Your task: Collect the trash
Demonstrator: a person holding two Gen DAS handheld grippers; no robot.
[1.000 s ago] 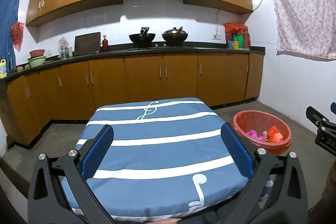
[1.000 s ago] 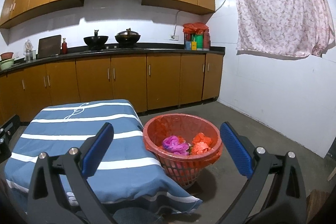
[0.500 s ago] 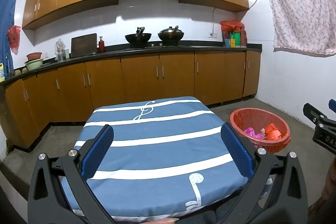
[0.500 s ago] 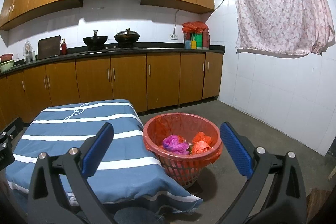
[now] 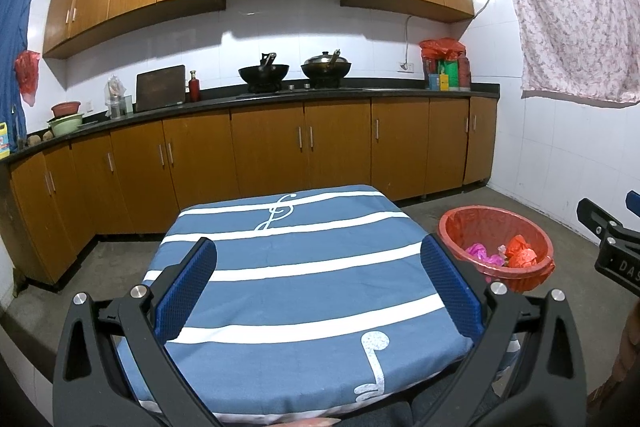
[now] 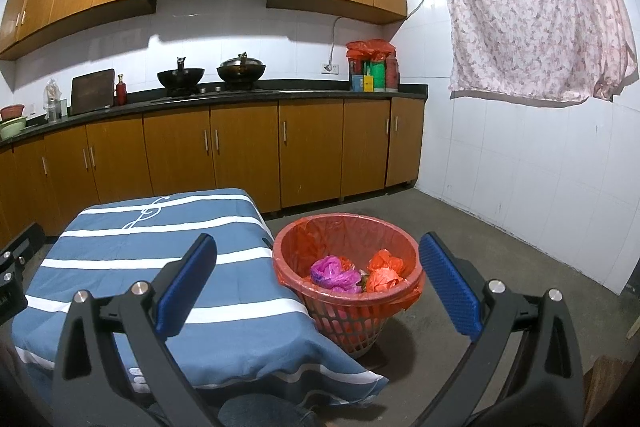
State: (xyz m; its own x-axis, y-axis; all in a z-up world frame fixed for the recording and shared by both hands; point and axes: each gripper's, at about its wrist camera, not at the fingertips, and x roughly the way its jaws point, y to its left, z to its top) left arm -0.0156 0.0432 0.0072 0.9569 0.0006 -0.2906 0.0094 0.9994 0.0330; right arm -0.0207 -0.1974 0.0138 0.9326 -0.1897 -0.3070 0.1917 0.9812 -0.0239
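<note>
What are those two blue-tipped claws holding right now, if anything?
Nothing. The left gripper and right gripper both have their fingers spread wide with only air between them. The crumpled bags already lie in the red basket.

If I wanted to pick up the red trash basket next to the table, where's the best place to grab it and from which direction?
Grip the basket by its rim on the side away from the table, coming down from above with the right hand-held gripper. It stands upright on the floor with its mouth open, and its walls taper downward, so the rim is probably the surest hold. The red liner folded over it may slip.
</note>
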